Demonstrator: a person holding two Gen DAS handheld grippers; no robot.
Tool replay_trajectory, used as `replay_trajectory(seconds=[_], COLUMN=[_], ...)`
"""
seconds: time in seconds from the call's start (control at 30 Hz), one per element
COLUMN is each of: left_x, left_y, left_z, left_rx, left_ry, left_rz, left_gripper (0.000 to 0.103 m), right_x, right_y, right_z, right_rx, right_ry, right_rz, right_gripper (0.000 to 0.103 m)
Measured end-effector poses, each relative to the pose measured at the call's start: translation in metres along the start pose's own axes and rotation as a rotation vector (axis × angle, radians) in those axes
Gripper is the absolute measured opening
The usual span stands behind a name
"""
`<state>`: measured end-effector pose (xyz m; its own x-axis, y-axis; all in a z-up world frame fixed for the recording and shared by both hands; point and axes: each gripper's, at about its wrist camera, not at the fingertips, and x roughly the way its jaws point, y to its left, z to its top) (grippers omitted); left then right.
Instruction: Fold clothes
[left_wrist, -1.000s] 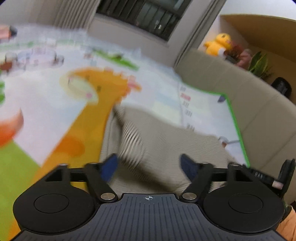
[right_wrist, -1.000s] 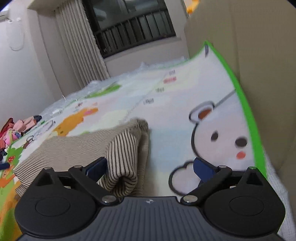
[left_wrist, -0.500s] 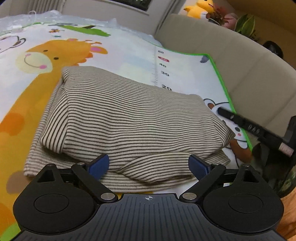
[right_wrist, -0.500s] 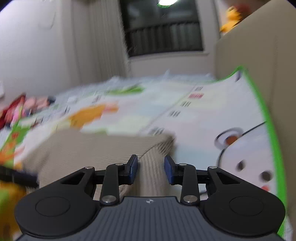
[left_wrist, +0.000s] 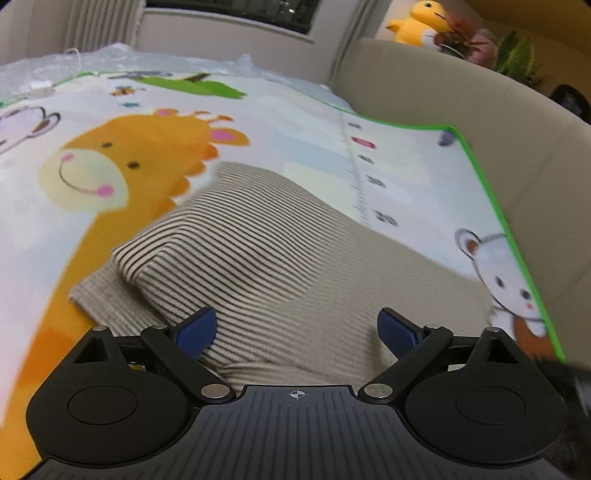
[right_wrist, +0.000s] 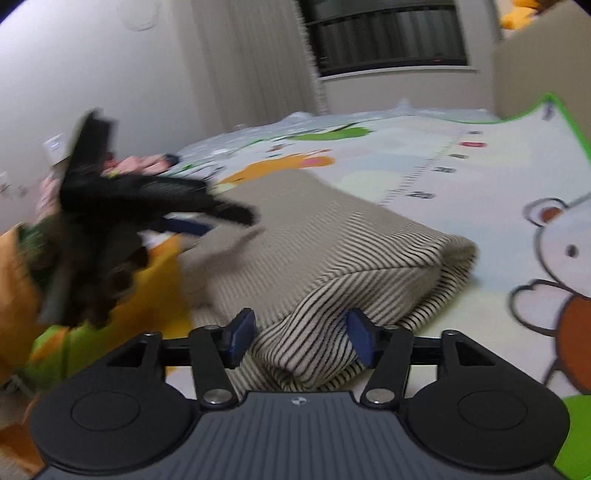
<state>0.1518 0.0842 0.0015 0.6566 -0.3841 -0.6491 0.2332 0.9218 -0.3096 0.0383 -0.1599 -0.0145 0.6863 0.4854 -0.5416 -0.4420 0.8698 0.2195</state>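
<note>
A beige-and-black striped garment lies folded in a thick bundle on the animal-print play mat. My left gripper hovers over its near edge, jaws wide and still opening, pads clear of the cloth. In the right wrist view the bundle shows its rolled end. My right gripper straddles that end, jaws opening, with the fold between the pads and a gap at the left pad. The left gripper appears there as a dark blur over the bundle's far side.
A beige sofa borders the mat's green edge on the right, with a yellow plush toy and a plant behind it. A person's orange sleeve is at the left. A window and curtains stand beyond the mat.
The cloth that blurred between my left jaws now lies folded flat. The left gripper has shifted and spread wider. The right gripper closed narrow, then widened around the bundle's rolled end.
</note>
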Motion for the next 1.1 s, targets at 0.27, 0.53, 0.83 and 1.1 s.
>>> replay_trajectory(seconds=[0.27, 0.53, 0.83, 1.1], left_x=[-0.004, -0.025, -0.027, 0.006], left_y=[0.001, 0.012, -0.006, -0.024], left_z=[-0.003, -0.015, -0.033, -0.024], left_rx=[0.013, -0.096, -0.163, -0.023], left_ry=[-0.007, 0.023, 0.118, 0.048], left_rz=[0.013, -0.006, -0.154, -0.055], left_gripper=[0.103, 0.103, 0.103, 0.103], right_x=[-0.010, 0.058, 0.048, 0.009], right_y=[-0.023, -0.089, -0.084, -0.037], right_z=[0.042, 0.064, 0.036, -0.003], right_rx=[-0.051, 0.036, 0.048, 0.019], right_ry=[-0.079, 0.033, 0.032, 0.009], right_rz=[-0.097, -0.197, -0.148, -0.111], right_gripper=[0.075, 0.083, 0.062, 0.060])
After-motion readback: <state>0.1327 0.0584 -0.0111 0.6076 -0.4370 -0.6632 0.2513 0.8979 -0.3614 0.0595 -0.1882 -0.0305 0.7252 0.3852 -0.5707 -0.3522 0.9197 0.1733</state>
